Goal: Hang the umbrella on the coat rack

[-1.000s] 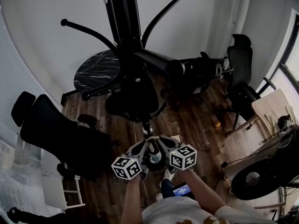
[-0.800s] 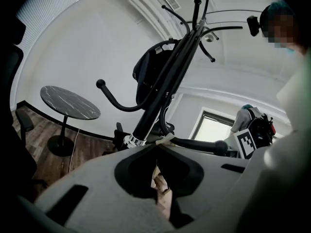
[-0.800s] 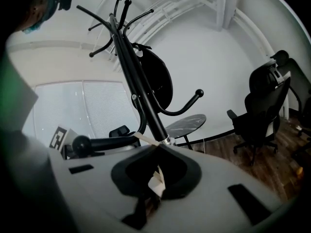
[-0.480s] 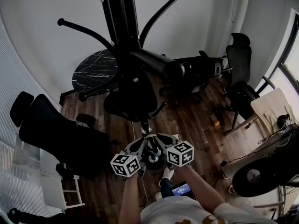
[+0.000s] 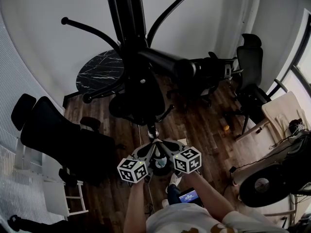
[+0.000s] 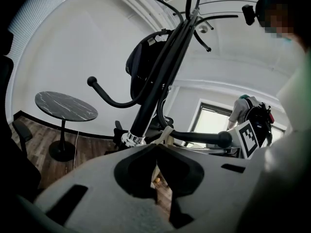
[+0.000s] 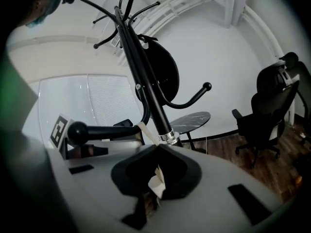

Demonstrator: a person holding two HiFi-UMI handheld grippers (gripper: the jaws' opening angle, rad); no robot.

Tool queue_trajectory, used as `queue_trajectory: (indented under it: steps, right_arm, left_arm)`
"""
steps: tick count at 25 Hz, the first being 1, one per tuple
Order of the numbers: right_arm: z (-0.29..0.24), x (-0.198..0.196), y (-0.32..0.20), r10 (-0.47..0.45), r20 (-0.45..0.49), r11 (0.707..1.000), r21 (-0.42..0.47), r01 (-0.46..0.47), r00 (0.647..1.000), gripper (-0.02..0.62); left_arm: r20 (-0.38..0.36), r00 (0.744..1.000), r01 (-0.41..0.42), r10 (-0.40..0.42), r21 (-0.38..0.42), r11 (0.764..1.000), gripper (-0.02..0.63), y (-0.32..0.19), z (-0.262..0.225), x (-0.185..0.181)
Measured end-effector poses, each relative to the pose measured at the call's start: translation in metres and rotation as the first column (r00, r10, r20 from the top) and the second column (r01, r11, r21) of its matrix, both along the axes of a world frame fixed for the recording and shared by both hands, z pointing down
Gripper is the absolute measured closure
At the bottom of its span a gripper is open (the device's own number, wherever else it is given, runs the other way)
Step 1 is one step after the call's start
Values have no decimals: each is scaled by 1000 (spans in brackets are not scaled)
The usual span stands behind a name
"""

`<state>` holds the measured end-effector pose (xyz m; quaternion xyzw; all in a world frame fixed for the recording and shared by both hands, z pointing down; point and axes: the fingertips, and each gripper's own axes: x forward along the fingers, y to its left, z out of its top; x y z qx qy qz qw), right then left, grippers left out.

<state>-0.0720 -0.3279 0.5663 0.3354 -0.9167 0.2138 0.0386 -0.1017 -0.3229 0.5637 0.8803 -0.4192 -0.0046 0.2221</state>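
umbrella strap: cream, pinched in both grippers, runs from the jaw tips up to the rack arm; over it or beside it, cannot tell.
umbrella body: not made out.
left gripper: jaws closed on strap.
right gripper: jaws closed on strap, tips beside the left's.
coat rack: black pole just past the tips.
around: marble table, office chairs, wood floor.

The head view looks steeply down over the coat rack. Both gripper views sit close, facing up its pole, and share the round table.
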Motion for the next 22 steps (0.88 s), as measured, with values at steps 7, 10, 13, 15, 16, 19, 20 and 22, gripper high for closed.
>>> queue_trajectory:
  steps: [7, 10, 13, 15, 16, 19, 20, 22]
  right_arm:
    - [4, -7, 7, -62, -85, 997, 37, 66, 994, 578]
    - [5, -8, 11, -72, -110, 996, 50, 78, 991, 578]
    - [4, -7, 12, -71, -122, 995, 55, 78, 990, 577]
    - [3, -8, 14, -76, -121, 995, 57, 83, 990, 575]
    - [1, -9, 15, -79, -116, 995, 59, 86, 990, 575]
    - [-3, -9, 18, -76, -104, 994, 65, 83, 992, 572]
    - [-4, -7, 18, -72, -105, 995, 66, 79, 992, 572]
    - [-5, -3, 20, -61, -109, 995, 71, 69, 992, 572]
  left_arm:
    - [61, 998, -26, 26, 2, 1000, 584, 2, 1, 6]
    - [48, 998, -37, 37, 7, 999, 584, 5, -2, 9]
    - [7, 998, -61, 61, 16, 998, 583, 6, -10, 10]
    - [9, 998, -70, 70, 21, 997, 583, 7, -14, 11]
    - [15, 997, -69, 69, 24, 997, 583, 7, -15, 10]
    - [7, 999, -40, 40, 30, 999, 552, 9, -16, 5]
    - [-3, 1000, -27, 27, 31, 999, 525, 10, -17, 2]
    - [-15, 1000, -10, 10, 31, 999, 483, 12, -18, -1]
